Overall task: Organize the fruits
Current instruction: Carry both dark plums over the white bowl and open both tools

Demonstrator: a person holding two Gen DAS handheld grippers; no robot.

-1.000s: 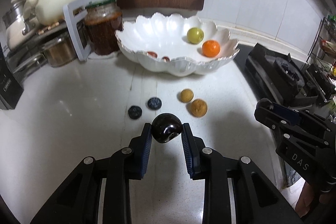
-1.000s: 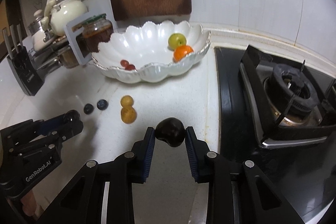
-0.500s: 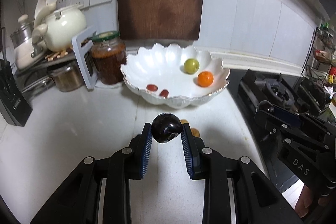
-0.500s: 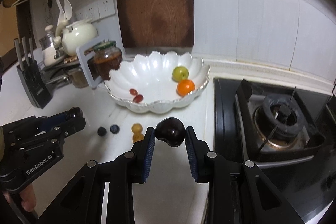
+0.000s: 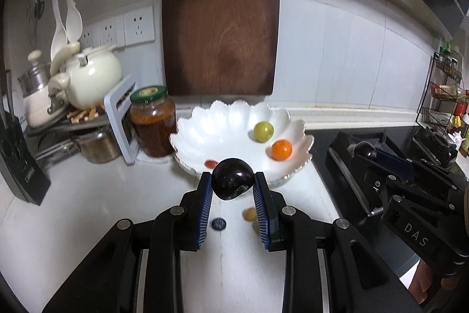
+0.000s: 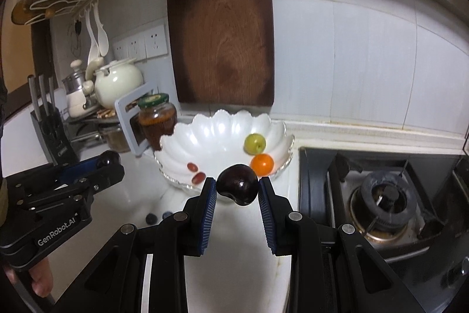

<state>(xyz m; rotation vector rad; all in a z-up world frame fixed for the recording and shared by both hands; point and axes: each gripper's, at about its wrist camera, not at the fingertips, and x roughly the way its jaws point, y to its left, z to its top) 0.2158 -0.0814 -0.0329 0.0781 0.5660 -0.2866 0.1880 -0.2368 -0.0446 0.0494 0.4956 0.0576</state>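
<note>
My left gripper (image 5: 233, 181) is shut on a dark plum (image 5: 233, 178) and holds it above the counter, short of the white scalloped bowl (image 5: 193, 134). My right gripper (image 6: 237, 186) is shut on a second dark plum (image 6: 238, 188), also raised in front of the bowl (image 6: 176, 143). The bowl holds a green fruit (image 5: 263, 131), an orange (image 5: 281, 149) and two small red fruits (image 6: 195, 172). On the counter lie blueberries (image 6: 151, 218) and small yellow-brown fruits (image 5: 249, 214). Each gripper shows in the other's view, the right one (image 5: 363, 150) and the left one (image 6: 108, 159).
A glass jar (image 5: 152, 122) and a white rack with kettle and pots (image 5: 88, 78) stand left of the bowl. A knife block (image 6: 52, 134) is at far left. A wooden cutting board (image 5: 219, 19) leans on the wall. A gas stove (image 6: 381, 195) lies to the right.
Both grippers have risen with their plums and now sit higher and closer to the bowl's level. The loose fruits on the counter have dropped lower in view.
</note>
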